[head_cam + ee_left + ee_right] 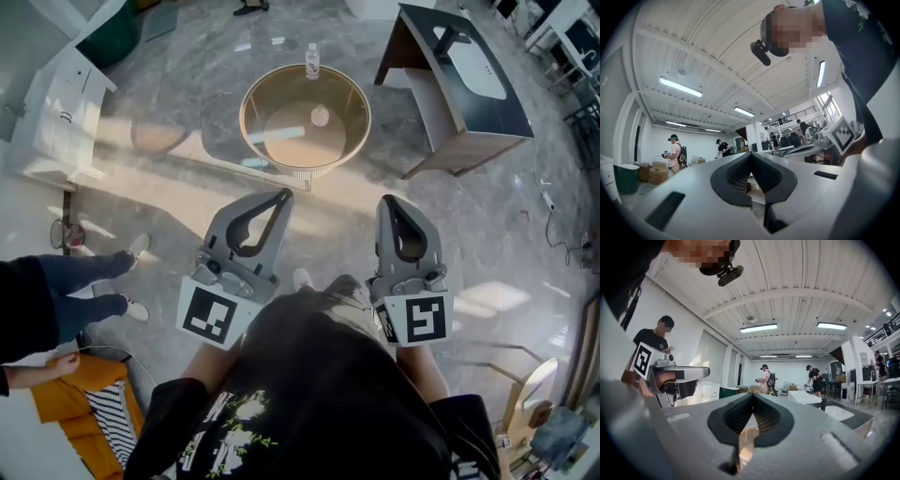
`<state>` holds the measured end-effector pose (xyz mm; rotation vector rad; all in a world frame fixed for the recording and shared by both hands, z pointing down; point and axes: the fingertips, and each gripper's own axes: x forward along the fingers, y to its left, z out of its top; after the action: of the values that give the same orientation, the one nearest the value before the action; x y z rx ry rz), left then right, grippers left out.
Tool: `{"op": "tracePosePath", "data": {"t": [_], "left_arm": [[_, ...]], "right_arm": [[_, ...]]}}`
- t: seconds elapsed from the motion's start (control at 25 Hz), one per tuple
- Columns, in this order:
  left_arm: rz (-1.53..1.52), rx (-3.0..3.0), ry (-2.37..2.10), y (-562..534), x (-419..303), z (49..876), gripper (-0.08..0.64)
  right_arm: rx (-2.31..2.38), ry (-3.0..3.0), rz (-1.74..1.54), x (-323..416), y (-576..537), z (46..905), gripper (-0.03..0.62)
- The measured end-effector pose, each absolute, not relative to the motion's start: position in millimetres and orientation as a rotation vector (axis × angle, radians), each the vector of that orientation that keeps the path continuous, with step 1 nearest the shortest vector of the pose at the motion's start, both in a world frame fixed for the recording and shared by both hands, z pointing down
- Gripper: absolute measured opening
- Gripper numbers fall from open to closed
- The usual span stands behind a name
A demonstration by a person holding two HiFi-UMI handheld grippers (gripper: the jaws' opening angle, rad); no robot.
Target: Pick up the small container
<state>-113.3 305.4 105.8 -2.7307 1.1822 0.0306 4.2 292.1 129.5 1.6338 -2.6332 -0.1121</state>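
Observation:
A round glass table with a gold rim (251,101) stands on the floor ahead of me. A small pale container (320,115) rests on its glass top, and a small clear bottle (312,61) stands by its far rim. My left gripper (285,194) and right gripper (386,200) are held side by side near my chest, short of the table, tips pointing toward it. Both are shut with nothing between the jaws, as the left gripper view (751,154) and right gripper view (752,395) also show. Neither touches the container.
A white cabinet (56,108) stands at the left, with a green bin (111,36) beyond it. A dark-topped stand holding a white basin (466,70) is at the right. A bystander's legs (89,281) are at my left. Other people stand far off.

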Motion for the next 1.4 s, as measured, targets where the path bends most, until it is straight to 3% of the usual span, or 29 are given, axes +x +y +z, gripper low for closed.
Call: {"op": "tracePosePath", "data": {"t": [0.44,1.4], "left_arm": [[0.044,-2.672,1.321,260.7,-73.5,95.3,0.006],[0.044,-2.495,1.675,198.4,95.6,106.1,0.006]], "right_arm": [[1.515,-2.741,-0.169,45.2,234.1,117.9,-0.005],[1.153,-2.924,-0.17,198.3,145.8,126.5,-0.005]]}}
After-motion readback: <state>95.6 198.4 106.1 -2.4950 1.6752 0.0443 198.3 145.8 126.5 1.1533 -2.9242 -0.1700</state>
